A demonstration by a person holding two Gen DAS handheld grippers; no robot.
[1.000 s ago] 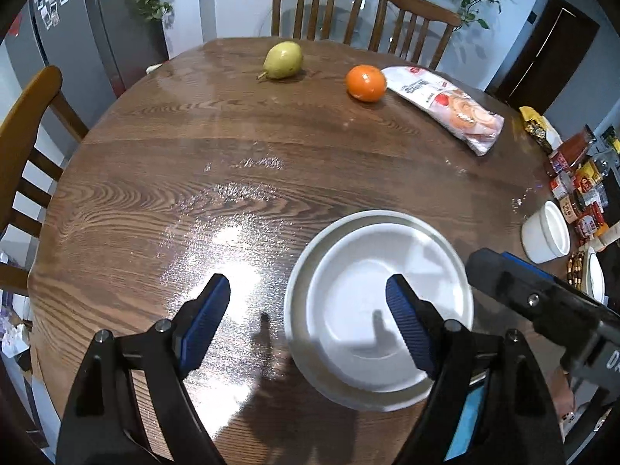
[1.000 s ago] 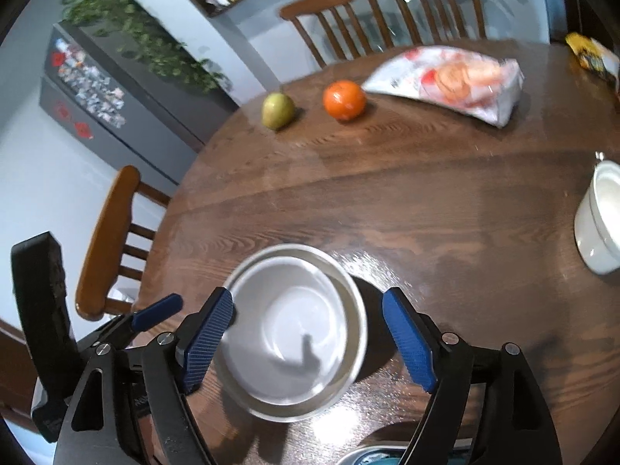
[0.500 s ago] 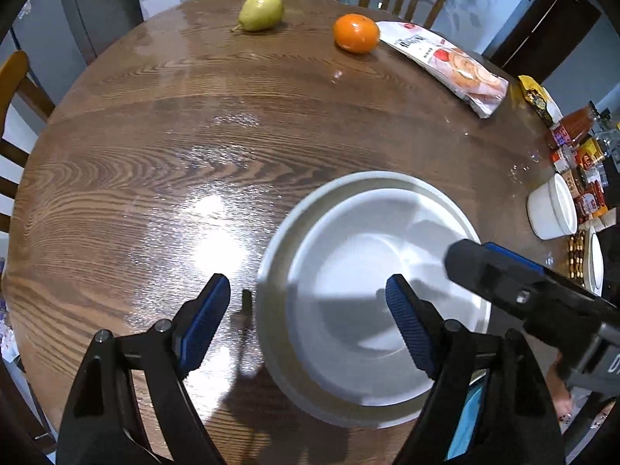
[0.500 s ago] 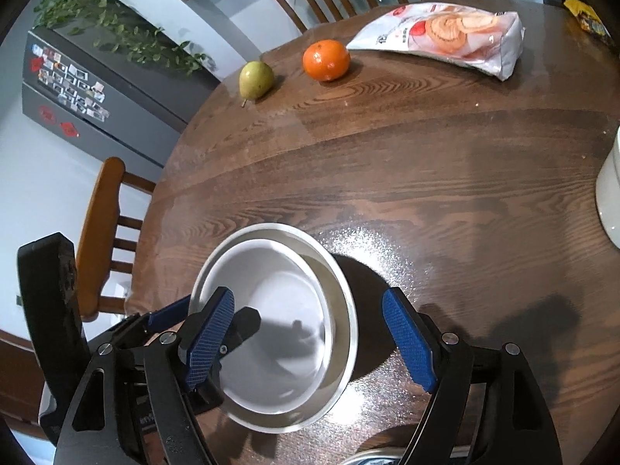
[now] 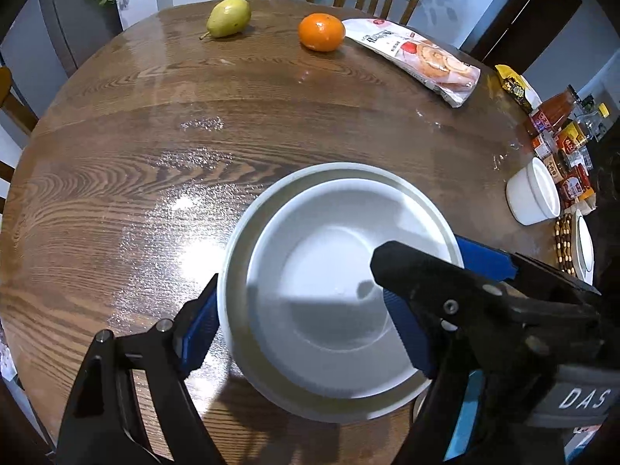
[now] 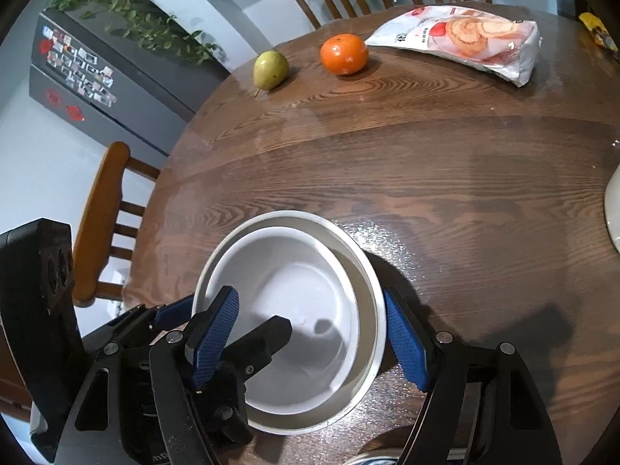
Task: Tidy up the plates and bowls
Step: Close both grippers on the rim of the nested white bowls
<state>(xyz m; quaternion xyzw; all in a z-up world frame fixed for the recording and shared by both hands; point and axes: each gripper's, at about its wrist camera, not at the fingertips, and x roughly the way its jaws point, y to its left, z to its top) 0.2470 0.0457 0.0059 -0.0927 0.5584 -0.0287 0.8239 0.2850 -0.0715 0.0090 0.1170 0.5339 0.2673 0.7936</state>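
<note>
Table [image 5: 116, 201]: bowl [image 5: 333, 294] near your edge.
Left gripper [image 5: 302, 329]: closing astride its rim.
Right gripper [image 6: 310, 333]: closing likewise; seat pads squarely.

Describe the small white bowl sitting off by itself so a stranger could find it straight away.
Start at the round wooden table and follow its right edge to the cluster of sauce bottles and packets. The small white bowl stands just in front of them. Unlike the stacked white bowls near the grippers, it stands alone, smaller and straight-sided.
</note>
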